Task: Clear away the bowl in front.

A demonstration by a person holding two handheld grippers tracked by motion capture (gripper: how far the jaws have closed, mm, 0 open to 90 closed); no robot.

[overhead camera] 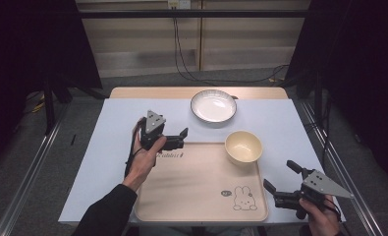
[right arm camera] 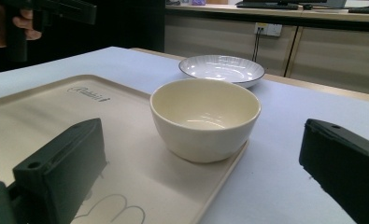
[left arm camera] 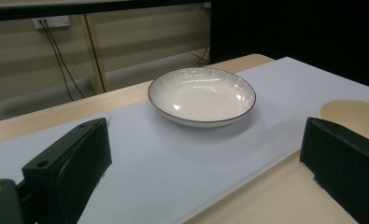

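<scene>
Nearest me, my right gripper (overhead camera: pixel 281 185) gapes empty toward the cream bowl (overhead camera: pixel 243 146) on the tray (overhead camera: pixel 191 196); my left gripper (overhead camera: pixel 174 139), open too, faces the far white plate (overhead camera: pixel 213 105), likely ready to reach.

plate (left arm camera: pixel 202 95): glossy ceramic | bowl (right arm camera: pixel 205 119): smooth, satin | tray (overhead camera: pixel 191 187): matt

bowl (overhead camera: pixel 243 146) on tray (overhead camera: pixel 191 191) far-right corner | plate (overhead camera: pixel 213 105) behind tray, on mat (overhead camera: pixel 108 147)
</scene>
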